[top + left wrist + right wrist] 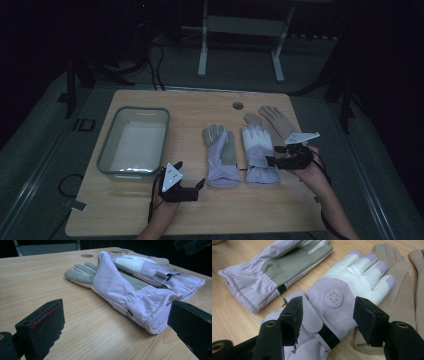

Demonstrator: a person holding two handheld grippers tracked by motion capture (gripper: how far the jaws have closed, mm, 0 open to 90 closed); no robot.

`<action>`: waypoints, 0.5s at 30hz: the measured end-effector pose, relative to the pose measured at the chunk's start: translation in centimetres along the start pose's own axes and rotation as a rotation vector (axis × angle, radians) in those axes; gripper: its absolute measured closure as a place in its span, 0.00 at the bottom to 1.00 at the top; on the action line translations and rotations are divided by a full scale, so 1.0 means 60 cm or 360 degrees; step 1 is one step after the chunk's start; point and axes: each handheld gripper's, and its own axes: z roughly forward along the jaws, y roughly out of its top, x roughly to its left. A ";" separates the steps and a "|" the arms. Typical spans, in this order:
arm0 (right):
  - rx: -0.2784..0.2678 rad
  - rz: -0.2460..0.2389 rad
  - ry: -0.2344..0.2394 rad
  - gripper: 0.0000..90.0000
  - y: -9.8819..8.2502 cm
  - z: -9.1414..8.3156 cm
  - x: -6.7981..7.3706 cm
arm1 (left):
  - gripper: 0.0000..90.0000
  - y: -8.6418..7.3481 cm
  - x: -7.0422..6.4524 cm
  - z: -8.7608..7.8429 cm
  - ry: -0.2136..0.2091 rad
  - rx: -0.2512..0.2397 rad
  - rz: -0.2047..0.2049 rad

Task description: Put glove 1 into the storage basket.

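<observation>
Jaws of the right gripper point(325, 315) stand apart over the wrist of the lilac-and-white glove point(342, 287), one on each side of its strap, with no pad seen pressing on the cloth. In the high view this gripper point(274, 156) sits at the right side of the table point(125, 210), its jaws pointing left onto the cuff end of that glove point(259, 150). The glove lies back up, a round badge on its lilac part and its white fingers pointing away from the person.

Just beside it to the left lies the lilac glove with the grey palm point(220, 155), palm up, apart from the first by a narrow strip of wood. Under and beyond the lilac-and-white glove lie two tan gloves point(272, 120), one partly covered by it.

Left gripper point(192, 189) rests low near the front edge, its jaws wide apart and bare, pointed toward the grey-palmed glove's cuff point(150, 307) without touching it. A grey bin point(107, 150) stands on the table's left part, just behind the left gripper.
</observation>
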 end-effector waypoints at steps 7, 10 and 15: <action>0.0026 -0.0015 0.0017 0.47 -0.002 0.027 -0.010 | 0.01 0.000 0.000 0.000 -0.0006 0.0003 -0.0008; 0.0051 -0.0023 0.0096 0.47 -0.002 0.046 -0.007 | 0.01 0.000 0.000 0.000 -0.0004 0.0003 -0.0007; 0.0133 -0.0116 0.0152 0.41 -0.008 0.071 0.010 | 0.01 0.000 0.000 0.000 -0.0004 0.0003 -0.0008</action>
